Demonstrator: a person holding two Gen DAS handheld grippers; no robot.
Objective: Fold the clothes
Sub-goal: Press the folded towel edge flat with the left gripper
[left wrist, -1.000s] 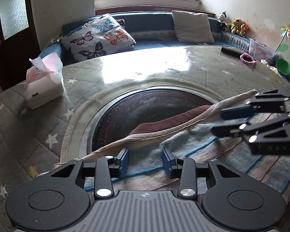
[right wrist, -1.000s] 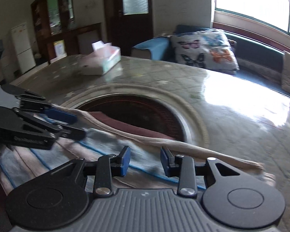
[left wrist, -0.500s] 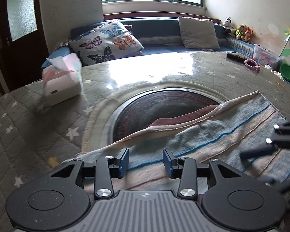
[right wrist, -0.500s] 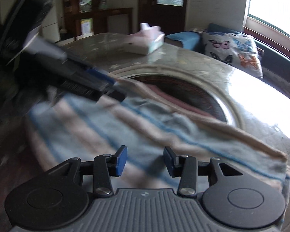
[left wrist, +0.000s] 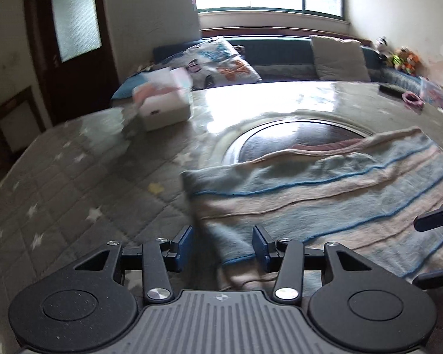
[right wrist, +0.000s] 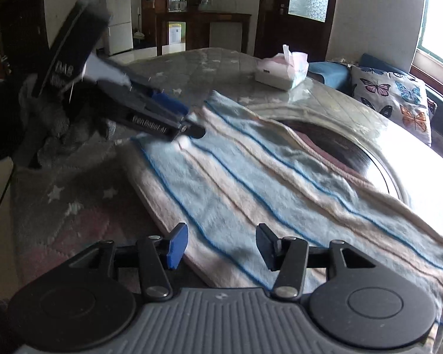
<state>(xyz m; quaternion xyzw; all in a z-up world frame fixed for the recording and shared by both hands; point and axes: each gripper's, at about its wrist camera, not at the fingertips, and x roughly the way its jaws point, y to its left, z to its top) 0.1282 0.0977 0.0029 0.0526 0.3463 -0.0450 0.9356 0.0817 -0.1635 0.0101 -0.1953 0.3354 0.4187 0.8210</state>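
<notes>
The table is the largest thing here, round and covered with a grey quilted cloth printed with white stars, with a dark round glass panel in its middle. Behind its far edge runs a blue sofa holding a butterfly pillow and a plain cream cushion.

The striped towel, pale blue and beige with thin dark blue lines, lies spread flat on the near part of the table, its far edge reaching over the rim of the glass panel. A strip of reddish cloth peeks out from under that far edge.

The left gripper is at the towel's left near corner, its fingers spread wide with the corner's edge lying between them, not pinched. In the right wrist view this gripper shows blurred, its tips over the towel's left side. The right gripper hovers over the towel's near edge with fingers spread apart, nothing between them gripped; its dark tips show at the right edge of the left wrist view.

A tissue box stands on the far left part of the table, well apart from the towel. A pink hair tie lies near the far right edge, and small plush toys sit on the sofa's right end.
</notes>
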